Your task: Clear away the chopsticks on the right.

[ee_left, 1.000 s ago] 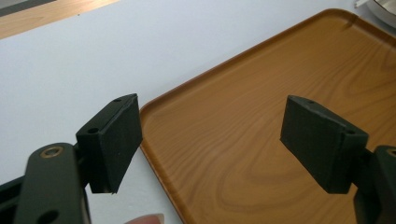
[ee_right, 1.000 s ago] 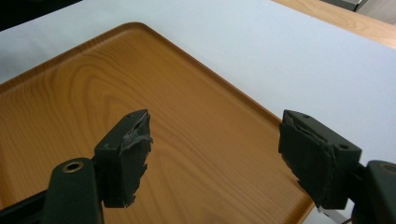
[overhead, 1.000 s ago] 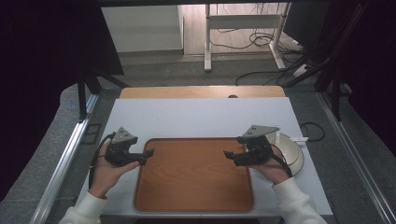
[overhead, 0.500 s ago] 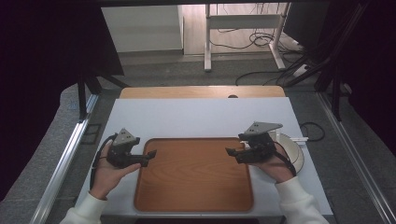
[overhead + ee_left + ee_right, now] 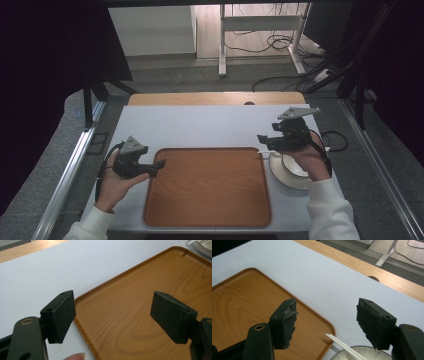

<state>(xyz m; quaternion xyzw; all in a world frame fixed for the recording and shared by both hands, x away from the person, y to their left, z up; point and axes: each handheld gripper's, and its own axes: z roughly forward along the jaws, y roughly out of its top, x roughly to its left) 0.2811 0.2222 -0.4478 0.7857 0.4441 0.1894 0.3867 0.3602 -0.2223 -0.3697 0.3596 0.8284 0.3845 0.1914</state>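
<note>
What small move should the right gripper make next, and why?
Probably lower the right gripper toward the bowl beside the tray. Its jaws stand open with nothing between them, and the bowl with white sticks lies just below them, off the tray's right edge.

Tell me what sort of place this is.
Probably a lab or recording workspace, not a kitchen: a white tabletop holding only a brown wood-grain tray and a white bowl with chopsticks, black curtains at the sides, and loose cables on the floor behind.
</note>
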